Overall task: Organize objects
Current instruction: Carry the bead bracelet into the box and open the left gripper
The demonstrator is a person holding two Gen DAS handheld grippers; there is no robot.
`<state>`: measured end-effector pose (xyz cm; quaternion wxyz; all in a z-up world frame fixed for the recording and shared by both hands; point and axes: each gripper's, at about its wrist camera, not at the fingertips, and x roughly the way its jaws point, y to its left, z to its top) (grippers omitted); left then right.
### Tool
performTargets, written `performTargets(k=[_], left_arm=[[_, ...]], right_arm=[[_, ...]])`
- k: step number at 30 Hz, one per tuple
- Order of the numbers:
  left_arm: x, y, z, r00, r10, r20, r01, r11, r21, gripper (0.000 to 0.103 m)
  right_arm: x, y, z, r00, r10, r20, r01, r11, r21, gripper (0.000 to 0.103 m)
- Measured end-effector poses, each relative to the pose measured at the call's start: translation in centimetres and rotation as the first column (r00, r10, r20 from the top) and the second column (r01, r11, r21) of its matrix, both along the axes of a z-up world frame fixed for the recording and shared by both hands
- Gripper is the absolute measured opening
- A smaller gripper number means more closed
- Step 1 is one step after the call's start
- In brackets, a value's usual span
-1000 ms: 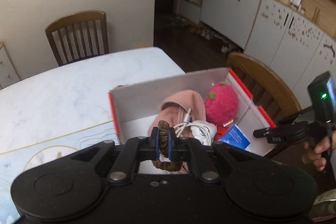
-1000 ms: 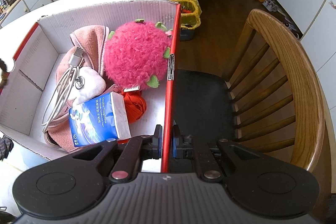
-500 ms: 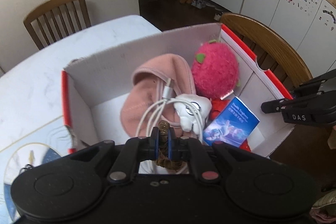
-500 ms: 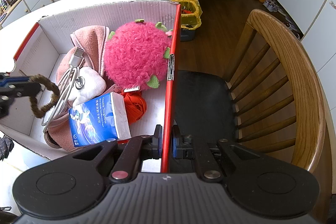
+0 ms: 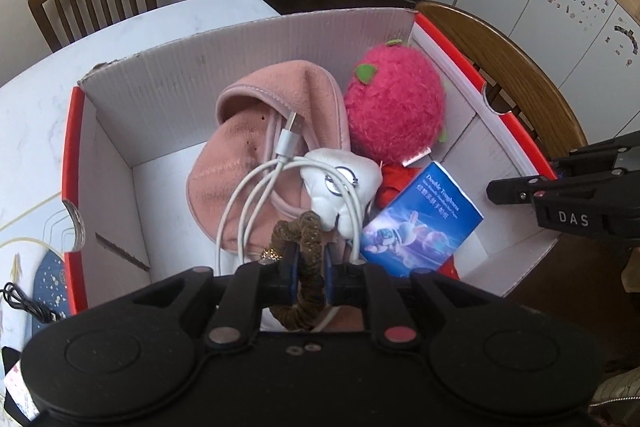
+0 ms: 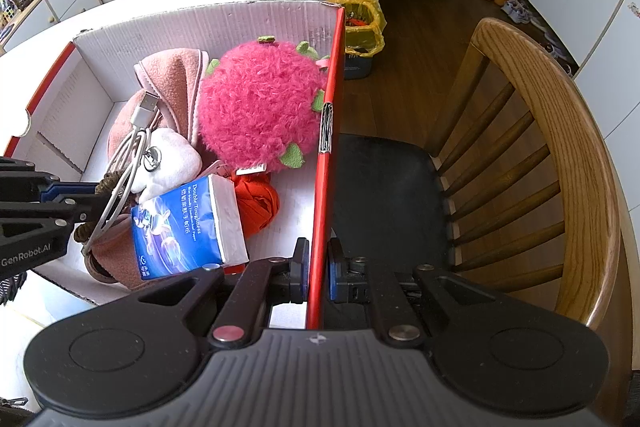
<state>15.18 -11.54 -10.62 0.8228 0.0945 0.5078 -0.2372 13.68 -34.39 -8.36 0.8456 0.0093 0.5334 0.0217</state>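
Scrunchie (image 5: 302, 247) sits between my left gripper (image 5: 307, 277) jaws, which are opening, low over the box (image 5: 248, 59) above the white cable (image 5: 256, 195). I'd let it fall clear before lifting. Right gripper (image 6: 318, 269) is clamped tight on the box's red side wall, steadying it.

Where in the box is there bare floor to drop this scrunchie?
Bare floor shows along the box's left wall, left of the pink hat. The right half is crowded: plush ball, tissue pack, white cable, red cloth.
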Motion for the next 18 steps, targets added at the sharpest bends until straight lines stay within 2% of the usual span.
performTargets(k=[6, 18], left_arm=[[-0.1, 0.2, 0.3, 1.0, 0.012, 0.004, -0.012, 1.0, -0.009, 0.02], [-0.8, 1.3, 1.9, 0.998, 0.042, 0.035, -0.04, 0.998, -0.05, 0.04]], right_arm=[[0.0, 0.0, 0.0, 1.0, 0.001, 0.0, -0.001, 1.0, 0.0, 0.009], [0.1, 0.0, -0.1, 1.0, 0.004, -0.001, -0.004, 1.0, -0.003, 0.009]])
